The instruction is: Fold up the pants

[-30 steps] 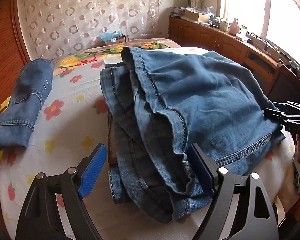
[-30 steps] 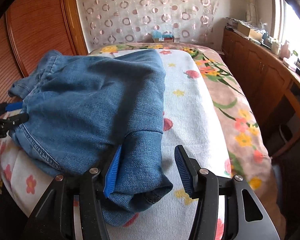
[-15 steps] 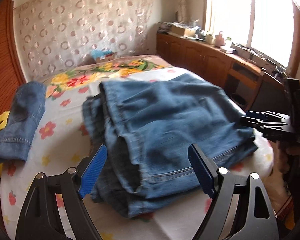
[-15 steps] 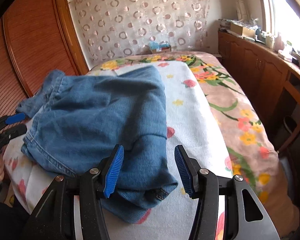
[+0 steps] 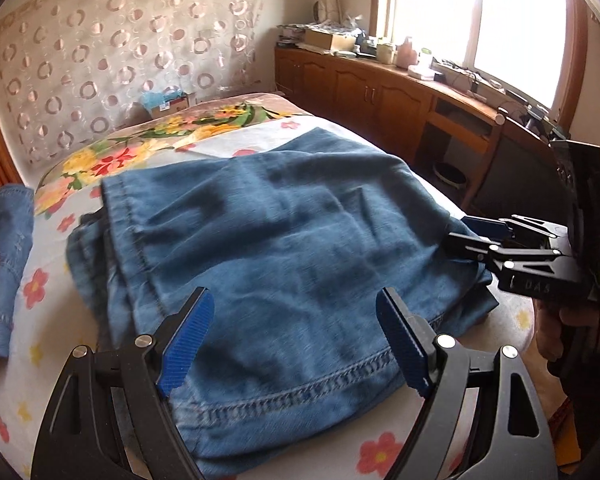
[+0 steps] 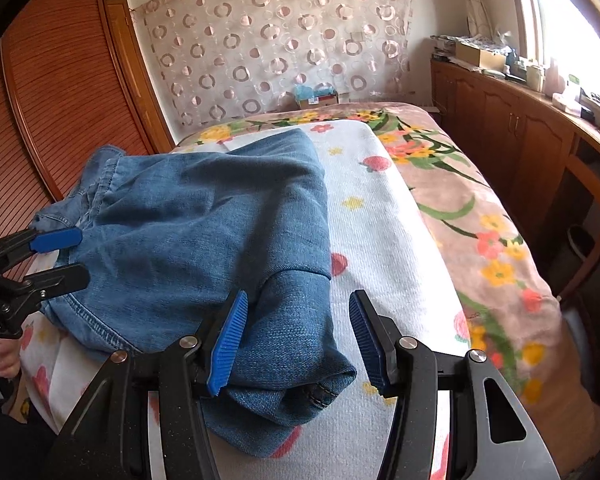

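A pair of blue jeans (image 5: 284, 232) lies folded on the flowered bed sheet (image 5: 48, 320), hem seam toward me. My left gripper (image 5: 292, 320) hovers open just above the near hem, with nothing pressed between its blue pads (image 5: 186, 340). In the right wrist view the same jeans (image 6: 200, 232) spread to the left, and a folded corner lies between the jaws of my right gripper (image 6: 296, 336), which stands open with a gap at the right pad. The right gripper (image 5: 464, 236) also shows at the jeans' right edge, and the left gripper (image 6: 72, 258) at their left edge.
Another folded denim piece (image 5: 4, 248) lies at the bed's left side. A small box (image 5: 168, 102) sits at the head of the bed. Wooden cabinets (image 5: 380, 92) line the right, a wardrobe (image 6: 60, 100) the left. White sheet (image 6: 380, 220) lies beside the jeans.
My left gripper has drawn back and risen from the bunched denim edge that lay between its jaws. The jeans now lie flatter. The right gripper has hardly moved.
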A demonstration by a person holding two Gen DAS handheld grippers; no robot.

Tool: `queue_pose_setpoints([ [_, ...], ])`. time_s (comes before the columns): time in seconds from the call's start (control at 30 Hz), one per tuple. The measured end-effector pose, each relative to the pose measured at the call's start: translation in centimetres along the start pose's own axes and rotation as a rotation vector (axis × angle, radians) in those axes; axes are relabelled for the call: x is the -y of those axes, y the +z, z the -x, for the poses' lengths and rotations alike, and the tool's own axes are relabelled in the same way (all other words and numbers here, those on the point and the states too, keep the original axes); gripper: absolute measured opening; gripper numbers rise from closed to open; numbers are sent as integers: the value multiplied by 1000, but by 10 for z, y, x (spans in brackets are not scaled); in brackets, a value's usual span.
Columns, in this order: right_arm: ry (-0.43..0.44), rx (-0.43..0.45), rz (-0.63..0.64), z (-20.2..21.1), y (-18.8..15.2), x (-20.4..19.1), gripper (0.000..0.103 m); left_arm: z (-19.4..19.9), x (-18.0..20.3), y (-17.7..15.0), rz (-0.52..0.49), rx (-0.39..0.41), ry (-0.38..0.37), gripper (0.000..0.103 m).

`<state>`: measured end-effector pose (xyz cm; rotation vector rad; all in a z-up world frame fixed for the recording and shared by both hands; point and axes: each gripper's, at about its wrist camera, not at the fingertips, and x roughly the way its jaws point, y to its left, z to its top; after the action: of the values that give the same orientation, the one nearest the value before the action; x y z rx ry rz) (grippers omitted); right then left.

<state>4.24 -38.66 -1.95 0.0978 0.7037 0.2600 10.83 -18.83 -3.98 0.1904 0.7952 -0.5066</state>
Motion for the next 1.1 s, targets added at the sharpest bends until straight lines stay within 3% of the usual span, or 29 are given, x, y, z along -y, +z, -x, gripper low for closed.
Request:
queue_pose_setpoints([
  [0.3, 34, 9, -15, -2, -1, 2, 55, -16, 9, -8, -39, -51, 24, 84],
  [0.63, 42, -11, -24, -13, -4, 0, 55, -19, 10, -13, -50, -52, 30, 84],
  [0.9, 116, 19, -69, -10, -3, 0, 22, -12, -3, -15, -23, -43, 27, 84],
  [1.1, 138, 84, -66, 2, 12, -12, 17, 8, -25, -24, 17, -19, 42, 84],
])
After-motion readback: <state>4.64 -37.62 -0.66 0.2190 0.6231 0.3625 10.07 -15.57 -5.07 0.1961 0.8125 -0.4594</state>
